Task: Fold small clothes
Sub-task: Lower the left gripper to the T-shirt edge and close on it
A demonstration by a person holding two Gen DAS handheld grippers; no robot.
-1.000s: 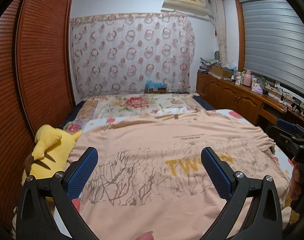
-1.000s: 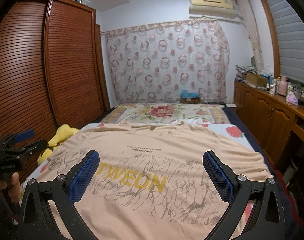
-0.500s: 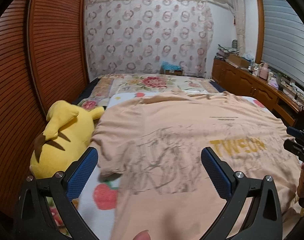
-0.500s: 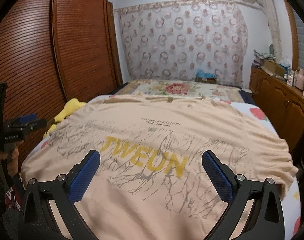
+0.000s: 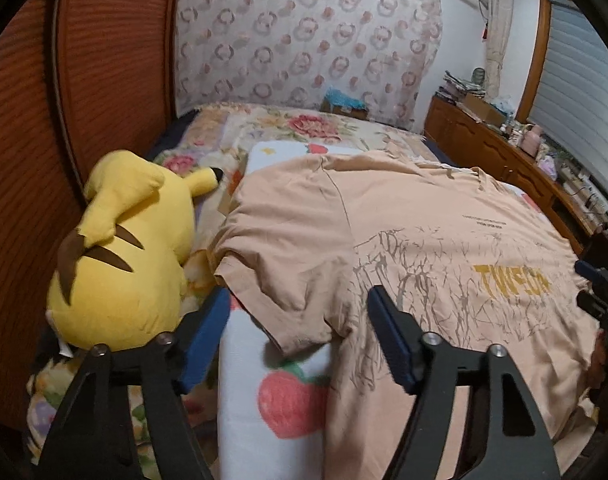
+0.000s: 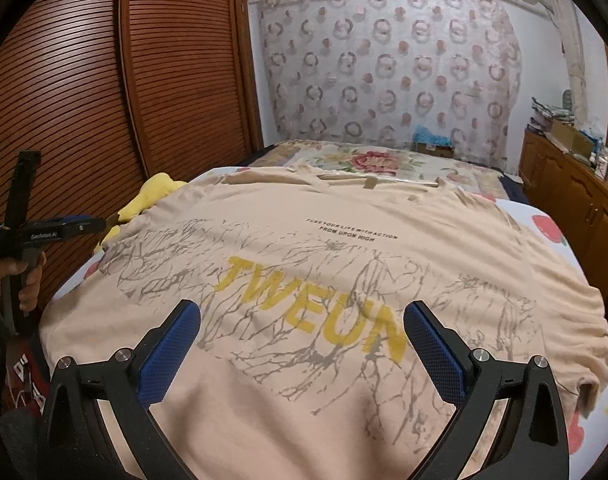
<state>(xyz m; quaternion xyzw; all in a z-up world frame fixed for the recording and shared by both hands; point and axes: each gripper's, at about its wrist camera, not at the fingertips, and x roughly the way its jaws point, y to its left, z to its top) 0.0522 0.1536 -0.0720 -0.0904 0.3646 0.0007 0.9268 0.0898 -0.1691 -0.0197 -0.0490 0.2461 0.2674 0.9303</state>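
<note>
A peach T-shirt [image 6: 344, 248] with yellow "TWEUN" lettering lies spread face up on the bed, collar at the far end. It also shows in the left wrist view [image 5: 404, 240], with its left sleeve [image 5: 280, 280] lying loose at the shirt's left edge. My left gripper [image 5: 298, 320] is open and empty, hovering just above that sleeve. My right gripper [image 6: 302, 334] is open and empty above the lower middle of the shirt. The left gripper also shows at the left edge of the right wrist view [image 6: 64, 230].
A yellow plush toy [image 5: 124, 248] lies left of the shirt against the wooden wardrobe doors [image 6: 104, 80]. A strawberry-print blanket [image 5: 272, 392] covers the bed under the shirt. A wooden dresser [image 5: 504, 160] with clutter runs along the right wall.
My left gripper has swung left and down, from over the shirt's middle to its left sleeve by the plush toy. My right gripper has dropped closer to the shirt. Both stay open.
</note>
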